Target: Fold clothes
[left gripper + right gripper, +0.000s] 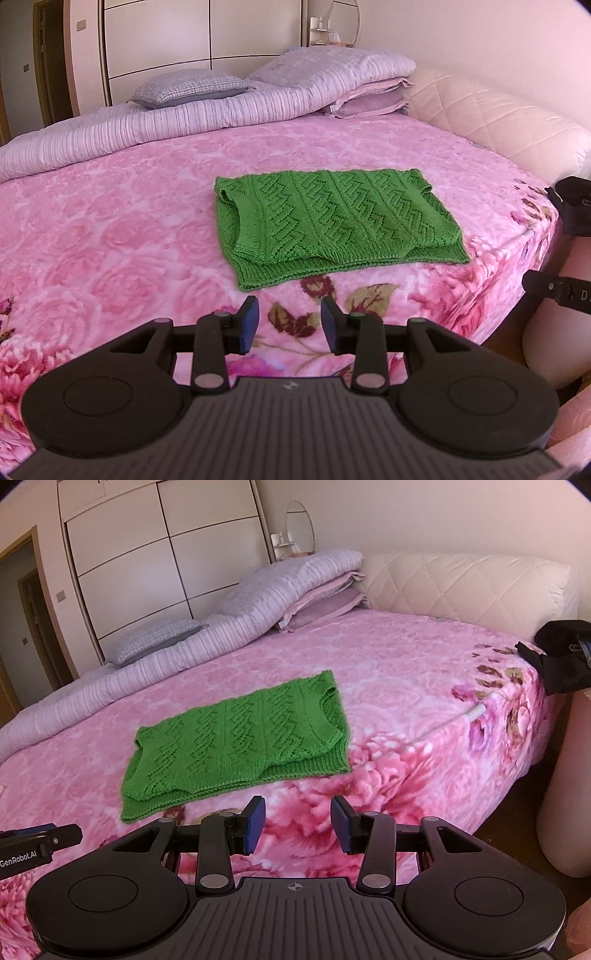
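Left wrist view: the left claw (pixel 289 323) hangs with its blue pads spread wide and nothing between them, just short of the folded green knitted top (pixel 328 225) lying flat on the pink rose-patterned bed blanket (pixel 110 229). The right claw (pixel 298 823) gapes likewise, empty; a dark bundle (pixel 561 657), perhaps clothing, sits at the bed's corner.

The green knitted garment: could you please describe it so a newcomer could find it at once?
On the bed's pink rose-patterned blanket, near its front edge, lies the green knitted garment, folded over flat. It is the only green item there, with zigzag openwork columns, unlike the lilac striped duvet behind it.
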`<state>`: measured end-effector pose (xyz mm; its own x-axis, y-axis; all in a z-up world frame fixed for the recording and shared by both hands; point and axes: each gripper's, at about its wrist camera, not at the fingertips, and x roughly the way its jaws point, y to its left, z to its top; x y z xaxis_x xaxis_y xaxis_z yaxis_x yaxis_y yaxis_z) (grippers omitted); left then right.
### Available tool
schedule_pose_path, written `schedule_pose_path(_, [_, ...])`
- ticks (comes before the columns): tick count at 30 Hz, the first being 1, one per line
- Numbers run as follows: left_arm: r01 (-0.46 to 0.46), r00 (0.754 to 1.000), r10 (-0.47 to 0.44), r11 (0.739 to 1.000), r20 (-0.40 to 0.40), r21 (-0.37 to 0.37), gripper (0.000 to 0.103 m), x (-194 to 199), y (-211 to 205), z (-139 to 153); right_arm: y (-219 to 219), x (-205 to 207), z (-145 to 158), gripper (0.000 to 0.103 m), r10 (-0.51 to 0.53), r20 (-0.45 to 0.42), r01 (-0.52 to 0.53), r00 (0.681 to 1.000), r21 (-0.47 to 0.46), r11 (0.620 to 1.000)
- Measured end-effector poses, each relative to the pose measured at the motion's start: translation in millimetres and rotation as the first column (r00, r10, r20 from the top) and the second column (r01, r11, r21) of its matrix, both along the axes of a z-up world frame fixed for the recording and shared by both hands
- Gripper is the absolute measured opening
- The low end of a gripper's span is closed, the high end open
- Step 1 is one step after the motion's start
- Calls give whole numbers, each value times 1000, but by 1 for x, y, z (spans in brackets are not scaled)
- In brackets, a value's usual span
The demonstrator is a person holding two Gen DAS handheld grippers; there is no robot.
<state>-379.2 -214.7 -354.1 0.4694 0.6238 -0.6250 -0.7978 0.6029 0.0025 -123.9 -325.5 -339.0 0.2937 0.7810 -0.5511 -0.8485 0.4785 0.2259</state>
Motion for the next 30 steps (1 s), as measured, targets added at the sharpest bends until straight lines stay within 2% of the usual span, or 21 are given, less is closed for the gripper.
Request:
schedule_pose_path(11, [47,999,-47,999,8,-23,33,6,6,-10,5,11,-9,43,-33,-2,33,999,-46,998])
schedule_pose_path(18, [22,999,-20,998,28,-65,33,7,31,-28,22,25,-26,43,-31,-28,28,999,-91,995])
schedule_pose_path(20, [41,998,-38,997,56,-66,32,7,39,-30,27,34,-32,43,-21,-64,16,998,-82,997])
schedule_pose_path(22, [61,995,-55,996,83,-69,32,7,49,-31,31,50,-40,43,-16,-140,9,990,-51,999])
schedule_pose_path(25, [84,991,-74,992,116,-91,31,11,69,-33,37,83,-55,44,-35,-301,40,953,11,999])
schedule_pose_path(27, [95,989,-83,991,124,-95,31,16,82,-36,42,102,-64,45,-44,-378,62,925,36,997])
schedule_pose_path(30, [118,985,-104,988,135,-102,29,26,102,-41,57,128,-73,47,-49,-431,84,901,62,995])
